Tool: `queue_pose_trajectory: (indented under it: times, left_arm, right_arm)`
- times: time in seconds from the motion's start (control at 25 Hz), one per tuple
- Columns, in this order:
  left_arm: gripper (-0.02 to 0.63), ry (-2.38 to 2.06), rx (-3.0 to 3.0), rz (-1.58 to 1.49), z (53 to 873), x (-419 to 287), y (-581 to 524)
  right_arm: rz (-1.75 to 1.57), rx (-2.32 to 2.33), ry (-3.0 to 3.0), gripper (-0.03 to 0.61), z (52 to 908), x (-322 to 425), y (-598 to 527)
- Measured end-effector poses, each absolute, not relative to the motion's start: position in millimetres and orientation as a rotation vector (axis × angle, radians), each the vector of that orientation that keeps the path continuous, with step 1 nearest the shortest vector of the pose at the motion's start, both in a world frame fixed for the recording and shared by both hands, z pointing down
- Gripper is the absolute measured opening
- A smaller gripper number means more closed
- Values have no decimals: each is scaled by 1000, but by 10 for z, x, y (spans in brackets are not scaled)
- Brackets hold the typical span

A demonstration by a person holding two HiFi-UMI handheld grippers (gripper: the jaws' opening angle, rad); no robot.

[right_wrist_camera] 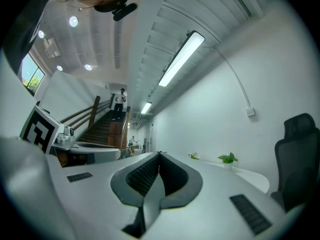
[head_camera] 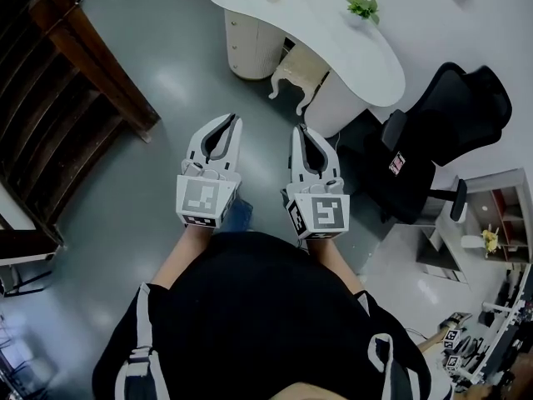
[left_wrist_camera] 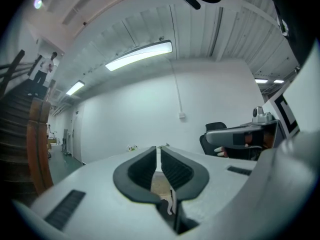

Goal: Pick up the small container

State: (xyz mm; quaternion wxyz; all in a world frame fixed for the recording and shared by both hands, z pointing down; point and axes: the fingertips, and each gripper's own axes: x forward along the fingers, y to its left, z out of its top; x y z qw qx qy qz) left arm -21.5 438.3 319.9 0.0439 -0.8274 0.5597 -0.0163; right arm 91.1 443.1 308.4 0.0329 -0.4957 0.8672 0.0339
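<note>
The left gripper [head_camera: 231, 120] and the right gripper [head_camera: 301, 129] are held clenched and empty, side by side above the grey floor [head_camera: 166, 82]. A potted plant [head_camera: 363, 7] is set at the far edge of the white table [head_camera: 333, 36]. The small container cannot be told in any view.

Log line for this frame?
task: not started | left gripper: jaws shut, empty | right gripper: jaws shut, empty | small container: not in view

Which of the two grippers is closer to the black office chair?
The right gripper: it is on the side of the black office chair, while the left gripper is on the wooden staircase side.
</note>
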Motion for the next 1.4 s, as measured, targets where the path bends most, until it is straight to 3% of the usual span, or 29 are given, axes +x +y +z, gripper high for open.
queue_pose_trajectory:
  times: [0.16, 0.36, 1.4]
  left_arm:
    - [156, 1708, -2573, -67, 3369, -254, 4047]
    - [222, 1699, -2604, -103, 3481, -338, 3527]
    - [222, 1590, -2702, -102, 3634, -1020, 1192]
  right_arm:
    - [90, -1554, 2675, 18, 3178, 866, 4162]
    - [113, -1574, 2666, 18, 3167, 758, 3704]
    - [124, -1777, 2591, 18, 3415, 153, 1407]
